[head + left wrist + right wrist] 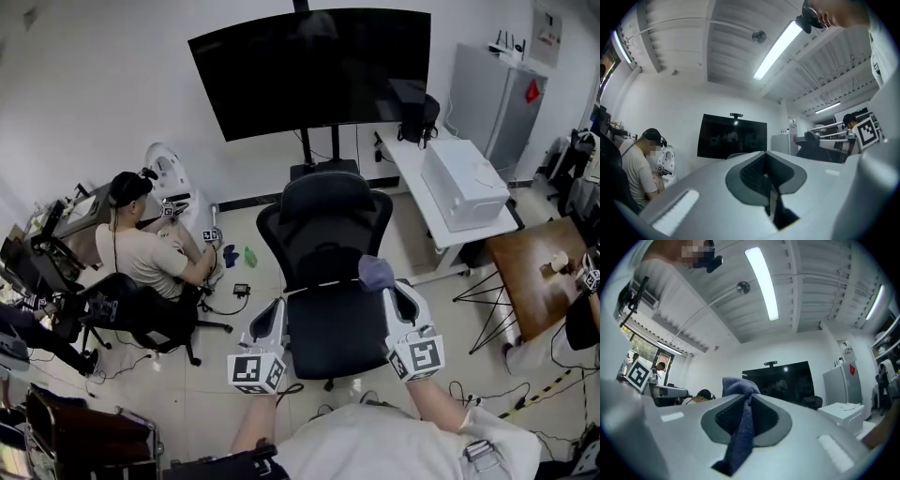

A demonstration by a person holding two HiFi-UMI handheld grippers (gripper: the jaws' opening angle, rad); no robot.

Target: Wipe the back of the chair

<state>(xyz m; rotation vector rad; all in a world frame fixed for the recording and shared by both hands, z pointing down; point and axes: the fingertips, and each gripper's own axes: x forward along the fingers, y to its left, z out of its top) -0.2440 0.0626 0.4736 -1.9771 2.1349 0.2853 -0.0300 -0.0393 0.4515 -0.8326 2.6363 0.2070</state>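
Left gripper (269, 309) clenched empty beside chair (328, 216), right gripper (401, 292) held level opposite, grasping blue cloth (377, 273)

Big black TV (314, 66) on a stand, straight ahead of the jaws, far off. White table (408, 169) ahead-right with a white box (464, 183) on it. Grey cabinet (492, 98) beyond. Seated person (141, 248) well left of the jaws.

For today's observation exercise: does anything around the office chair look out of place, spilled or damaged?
Nothing looks damaged or spilled. Only loose clutter stands out: a small green item and a small black device lie on the floor left of the office chair.
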